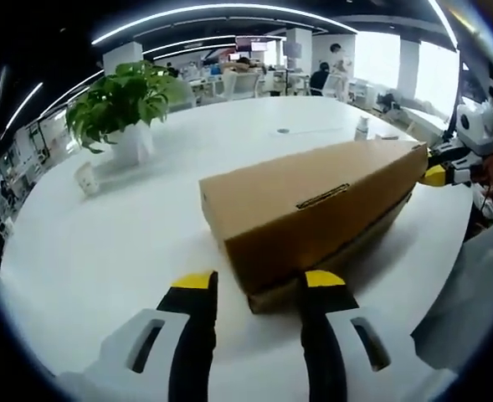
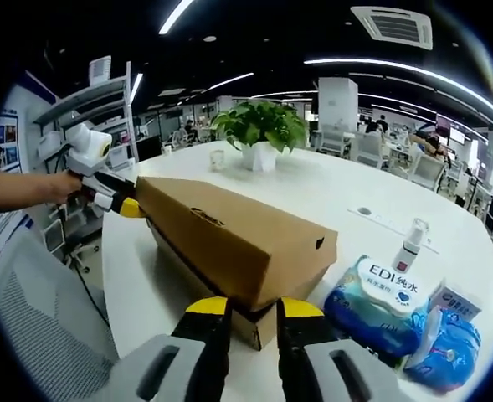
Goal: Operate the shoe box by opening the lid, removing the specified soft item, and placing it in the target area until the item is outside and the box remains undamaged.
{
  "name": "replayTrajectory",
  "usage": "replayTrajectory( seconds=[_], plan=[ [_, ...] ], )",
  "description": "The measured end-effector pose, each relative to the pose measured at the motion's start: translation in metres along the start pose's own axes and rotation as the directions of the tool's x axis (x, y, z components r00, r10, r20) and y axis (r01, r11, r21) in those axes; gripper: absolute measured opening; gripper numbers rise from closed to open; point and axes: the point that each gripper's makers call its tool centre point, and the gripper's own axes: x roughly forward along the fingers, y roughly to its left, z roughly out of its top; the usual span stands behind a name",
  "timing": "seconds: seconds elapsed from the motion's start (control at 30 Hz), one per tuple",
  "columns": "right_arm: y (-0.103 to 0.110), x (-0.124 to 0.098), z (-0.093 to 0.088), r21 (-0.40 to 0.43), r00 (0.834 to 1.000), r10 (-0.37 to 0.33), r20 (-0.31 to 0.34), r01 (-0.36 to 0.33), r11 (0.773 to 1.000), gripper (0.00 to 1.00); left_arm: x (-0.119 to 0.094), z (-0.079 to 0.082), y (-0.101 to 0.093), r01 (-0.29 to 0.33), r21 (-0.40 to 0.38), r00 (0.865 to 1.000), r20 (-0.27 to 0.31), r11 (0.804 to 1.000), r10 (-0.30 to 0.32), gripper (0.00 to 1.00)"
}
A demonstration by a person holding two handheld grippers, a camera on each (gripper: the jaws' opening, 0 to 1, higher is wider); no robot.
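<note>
Bright, even office light came from ceiling strip lights [image 2: 372,67] and windows [image 1: 378,57] at the far wall. White table [image 1: 104,243] showed mild glare; soft shadow lay beside the box [image 1: 313,209]. Fisheye bending was strong at edges; far background was soft.

The closed lid of the brown cardboard shoe box [image 1: 313,205] hides whatever lies inside. In my right gripper view, my right gripper [image 2: 253,308] covers the box's near bottom corner, so I cannot tell whether its jaws touch the cardboard. The blue plastic wipe packs [image 2: 392,314] are cut by the edge, their small print unreadable. Far desks blur.
</note>
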Motion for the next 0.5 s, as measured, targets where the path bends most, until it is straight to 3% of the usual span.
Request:
replayTrajectory(
  seconds=[0.5],
  plan=[
    [0.002, 0.004, -0.010, -0.037, 0.999, 0.010, -0.036, -0.012, 0.999, 0.23, 0.007, -0.013, -0.004, 0.011, 0.044, 0.999, -0.046, 0.999, -0.009, 0.41]
  ],
)
